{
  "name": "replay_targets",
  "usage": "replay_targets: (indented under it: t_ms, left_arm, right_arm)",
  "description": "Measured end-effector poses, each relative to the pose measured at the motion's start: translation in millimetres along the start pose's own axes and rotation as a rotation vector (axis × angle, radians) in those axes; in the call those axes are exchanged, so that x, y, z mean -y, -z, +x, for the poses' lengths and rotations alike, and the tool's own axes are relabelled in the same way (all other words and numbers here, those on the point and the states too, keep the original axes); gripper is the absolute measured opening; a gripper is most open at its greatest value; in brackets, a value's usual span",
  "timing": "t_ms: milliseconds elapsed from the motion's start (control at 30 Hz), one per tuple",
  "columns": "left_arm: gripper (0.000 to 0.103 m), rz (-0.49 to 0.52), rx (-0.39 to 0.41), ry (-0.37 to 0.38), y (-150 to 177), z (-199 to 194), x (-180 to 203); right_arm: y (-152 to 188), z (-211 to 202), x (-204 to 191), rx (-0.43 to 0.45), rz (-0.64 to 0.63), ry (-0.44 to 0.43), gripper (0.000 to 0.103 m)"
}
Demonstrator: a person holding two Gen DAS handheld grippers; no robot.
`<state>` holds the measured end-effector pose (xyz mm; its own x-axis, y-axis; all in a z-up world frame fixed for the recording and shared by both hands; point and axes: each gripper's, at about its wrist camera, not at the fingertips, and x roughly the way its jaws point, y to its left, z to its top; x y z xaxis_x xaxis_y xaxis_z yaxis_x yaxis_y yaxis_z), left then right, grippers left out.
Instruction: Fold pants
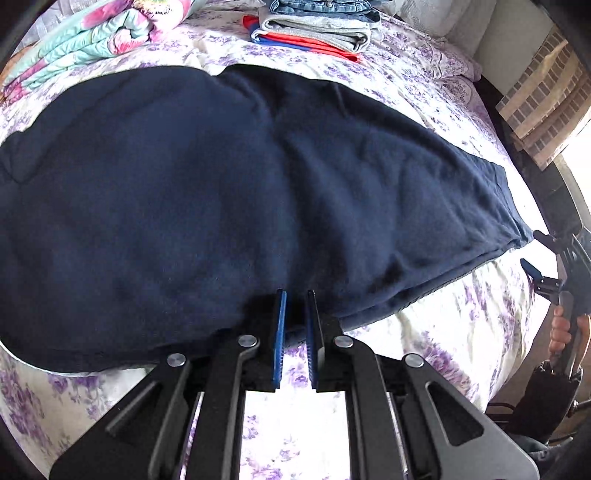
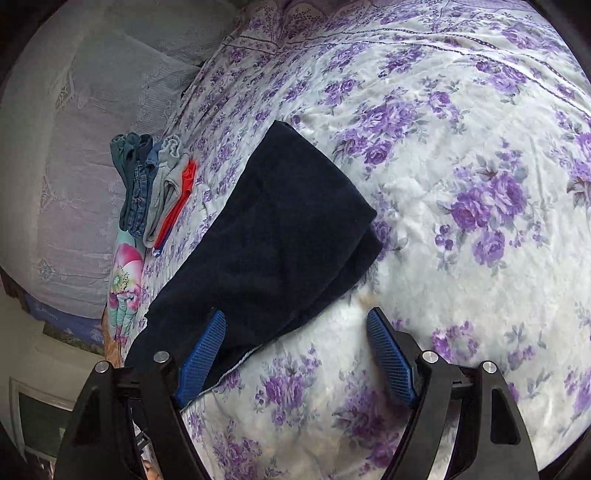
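My left gripper (image 1: 295, 295): black angular linkage arms, round silver pivot pins, blue ribbed pads (image 1: 279, 339). My right gripper (image 2: 295, 321): same black frame, silver pins, blue textured pads (image 2: 389, 356). Bare-skinned hand (image 1: 563, 334) at 3 o'clock, left wrist view.

My left wrist view looks forward along my left gripper (image 1: 295, 295) from low and close at the near edge of the pants (image 1: 221, 184), facing across the bed (image 1: 461, 332) toward the stack of folded clothes (image 1: 314, 29). My right wrist view sits higher, tilted down along my right gripper (image 2: 295, 321) from the pants' (image 2: 280, 221) end. Both share the pants, bed (image 2: 461, 184) and stack (image 2: 155, 184).
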<state>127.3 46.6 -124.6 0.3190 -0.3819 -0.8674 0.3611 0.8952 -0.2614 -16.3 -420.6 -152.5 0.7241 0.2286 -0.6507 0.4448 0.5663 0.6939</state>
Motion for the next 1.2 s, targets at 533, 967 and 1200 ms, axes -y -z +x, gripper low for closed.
replay_targets:
  t_ms: [533,967,1200]
  left_arm:
    - [0.009,0.14,0.074,0.071,-19.5,-34.7,63.7]
    - [0.01,0.18,-0.061,0.074,-108.5,90.3,227.5]
    - [0.009,0.205,-0.025,0.012,-100.9,111.1,237.4]
  right_arm:
    - [-27.9,36.0,-7.7,0.196,-0.194,0.014,0.024]
    - [-27.4,34.5,-3.9,0.196,-0.219,-0.015,0.026]
    - [-27.5,37.2,-6.5,0.19,-0.237,-0.004,0.028]
